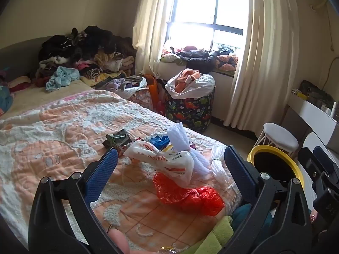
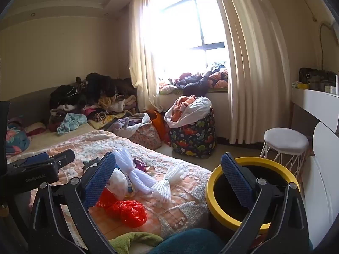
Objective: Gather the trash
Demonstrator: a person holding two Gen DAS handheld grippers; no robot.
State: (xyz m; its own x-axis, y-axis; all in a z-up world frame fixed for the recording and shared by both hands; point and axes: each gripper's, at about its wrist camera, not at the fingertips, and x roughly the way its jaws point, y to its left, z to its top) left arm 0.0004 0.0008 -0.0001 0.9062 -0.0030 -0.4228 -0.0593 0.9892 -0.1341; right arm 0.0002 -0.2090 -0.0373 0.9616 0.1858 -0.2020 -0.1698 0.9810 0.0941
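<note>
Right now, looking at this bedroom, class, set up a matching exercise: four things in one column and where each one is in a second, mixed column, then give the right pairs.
Things:
1. red plastic bag
2. yellow-rimmed bin
3. white stool
4. dark pile of clothes

Places:
A. on the floor beside the bed's corner
B. at the far end of the bed by the wall
C. crumpled on the bedspread nearest the grippers
D. on the floor near the curtain, beyond the bin

Pairs: 1-C, 2-A, 3-D, 4-B
</note>
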